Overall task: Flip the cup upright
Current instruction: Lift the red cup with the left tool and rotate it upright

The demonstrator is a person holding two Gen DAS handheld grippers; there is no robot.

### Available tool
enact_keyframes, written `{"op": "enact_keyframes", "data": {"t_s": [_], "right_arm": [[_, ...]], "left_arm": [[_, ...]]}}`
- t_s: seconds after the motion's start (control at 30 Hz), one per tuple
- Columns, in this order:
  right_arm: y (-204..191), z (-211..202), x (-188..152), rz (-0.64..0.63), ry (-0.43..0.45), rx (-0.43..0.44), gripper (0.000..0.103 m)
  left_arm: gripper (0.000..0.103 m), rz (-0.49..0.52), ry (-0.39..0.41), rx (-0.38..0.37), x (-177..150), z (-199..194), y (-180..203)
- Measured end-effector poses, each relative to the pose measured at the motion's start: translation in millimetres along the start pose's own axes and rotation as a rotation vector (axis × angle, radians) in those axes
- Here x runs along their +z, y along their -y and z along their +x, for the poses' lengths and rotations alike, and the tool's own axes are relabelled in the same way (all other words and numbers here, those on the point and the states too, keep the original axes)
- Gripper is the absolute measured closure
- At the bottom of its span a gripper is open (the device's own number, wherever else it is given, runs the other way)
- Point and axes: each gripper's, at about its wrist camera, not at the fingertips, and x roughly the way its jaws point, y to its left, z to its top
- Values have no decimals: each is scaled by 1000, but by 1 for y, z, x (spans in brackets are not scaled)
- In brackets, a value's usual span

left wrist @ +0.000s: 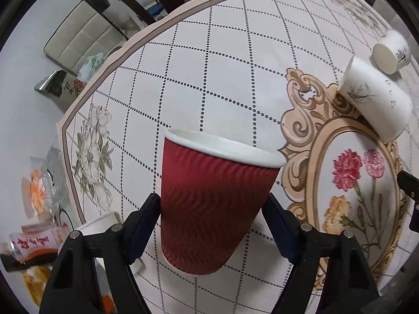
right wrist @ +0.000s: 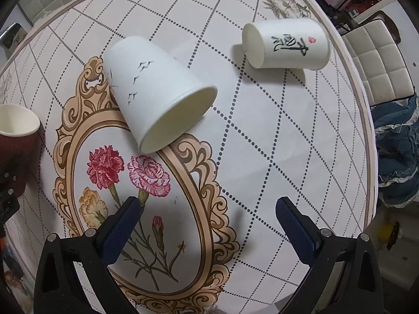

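Gripping the red cup (left wrist: 214,204), your left gripper (left wrist: 210,219) hides its sides (base visible); right gripper (right wrist: 208,225) gapes empty.

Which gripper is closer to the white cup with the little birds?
Right. The right gripper hangs open just before the bird cup; the left gripper sits farther off, around the red cup.

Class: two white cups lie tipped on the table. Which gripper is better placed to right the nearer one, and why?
Right. The right gripper is open, with the bird-print white cup lying just ahead. The left gripper is shut on the red cup.
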Motion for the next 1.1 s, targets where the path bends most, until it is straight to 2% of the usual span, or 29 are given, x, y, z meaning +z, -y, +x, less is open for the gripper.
{"op": "enact_keyframes", "data": {"t_s": [0.3,0.43,0.6,0.7,0.97,1.1], "right_arm": [[3,-37,-32,-22,57,0,0],[6,-49,-48,-41,71,16,0],[18,-47,-62,-92,79,15,0],[32,-36,-67,-112,64,18,0],[56,-4,-88,-177,25,2,0],[64,11,-88,-182,8,-13,0]], "left_arm": [[26,-94,9,-22,-36,-39,4],[26,-174,-40,-77,-63,-52,13],[26,-331,-112,-178,-96,-55,32],[26,-465,-152,-255,-111,-51,43],[26,-795,-203,-364,-132,-29,55],[25,-873,-241,-388,-138,-12,57]]}}
